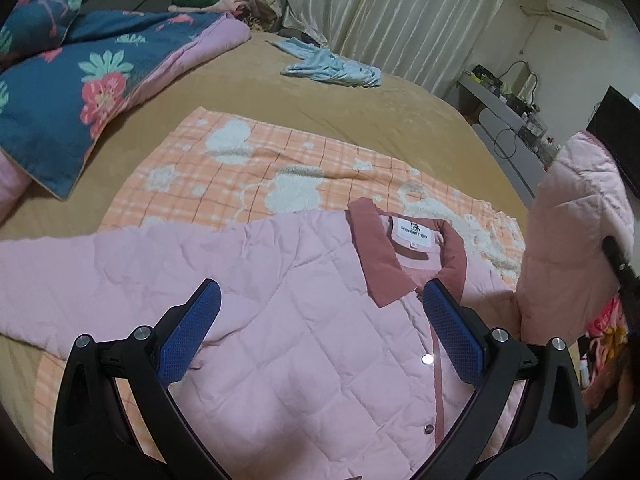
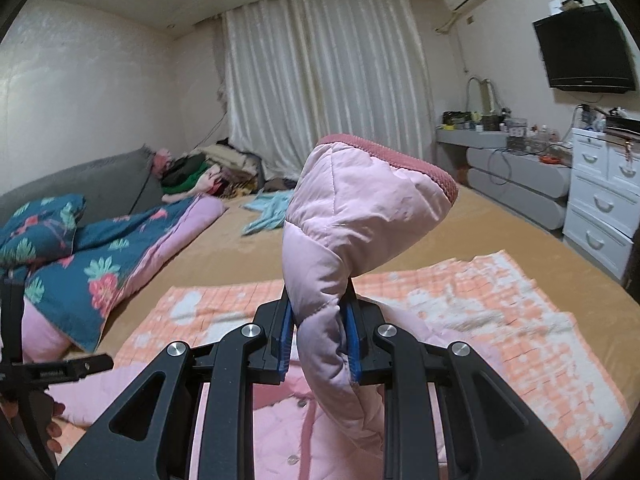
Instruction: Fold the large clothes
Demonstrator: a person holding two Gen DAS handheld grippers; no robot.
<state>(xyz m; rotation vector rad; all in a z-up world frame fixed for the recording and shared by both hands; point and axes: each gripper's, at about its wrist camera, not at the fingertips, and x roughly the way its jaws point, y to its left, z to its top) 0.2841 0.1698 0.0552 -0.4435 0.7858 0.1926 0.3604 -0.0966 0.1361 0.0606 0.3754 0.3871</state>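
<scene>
Left wrist view: a tan-covered bed (image 1: 340, 96) carries an orange checked blanket (image 1: 240, 168) with the quilted pink jacket (image 1: 280, 320) spread front-up on it. The left gripper (image 1: 320, 312) hovers wide open and empty above the jacket's chest.

Right wrist view: the right gripper (image 2: 318, 334) is clamped on the jacket's raised sleeve (image 2: 352, 216), which hides part of the cream curtains (image 2: 320, 80).

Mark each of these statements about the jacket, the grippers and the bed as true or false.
1. The right gripper is shut on the pink jacket's sleeve. True.
2. The left gripper grips the collar. False: it is open above the jacket's front, holding nothing.
3. The jacket lies on an orange checked blanket. True.
4. The light blue garment lies on the jacket. False: it lies apart, farther up the bed.
</scene>
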